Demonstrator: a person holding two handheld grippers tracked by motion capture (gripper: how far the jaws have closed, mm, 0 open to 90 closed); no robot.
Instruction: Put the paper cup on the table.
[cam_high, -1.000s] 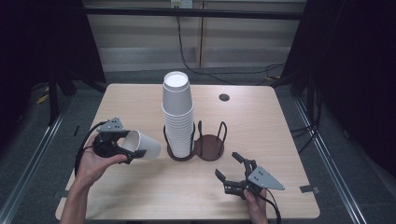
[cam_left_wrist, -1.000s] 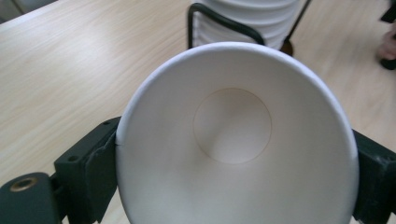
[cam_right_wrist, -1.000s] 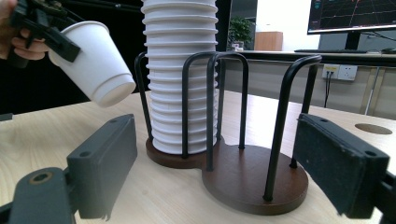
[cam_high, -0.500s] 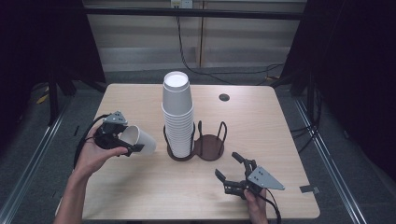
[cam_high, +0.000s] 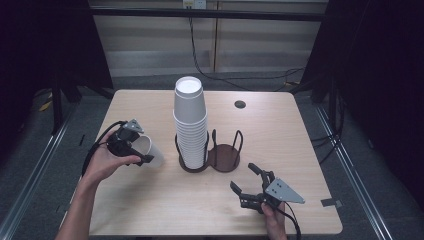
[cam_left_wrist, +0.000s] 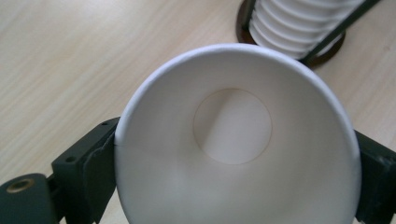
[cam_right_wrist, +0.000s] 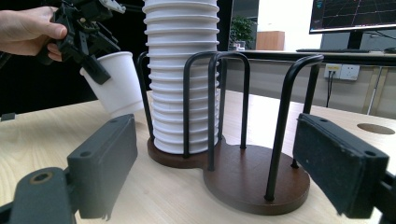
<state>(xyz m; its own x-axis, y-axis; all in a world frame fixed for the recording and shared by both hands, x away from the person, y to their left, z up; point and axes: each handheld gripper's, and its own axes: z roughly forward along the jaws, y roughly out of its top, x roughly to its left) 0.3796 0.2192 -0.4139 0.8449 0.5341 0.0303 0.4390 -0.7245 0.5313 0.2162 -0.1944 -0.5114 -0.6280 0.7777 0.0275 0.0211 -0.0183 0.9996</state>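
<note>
left tool clamps single white paper cup, left of tall white cup stack in dark wire holder | right tool wide, empty, near holder's front-right | pale wood surface

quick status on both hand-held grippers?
Left hand-held gripper: shut on a white paper cup.
Right hand-held gripper: open, holding nothing, facing the cup holder.
</note>
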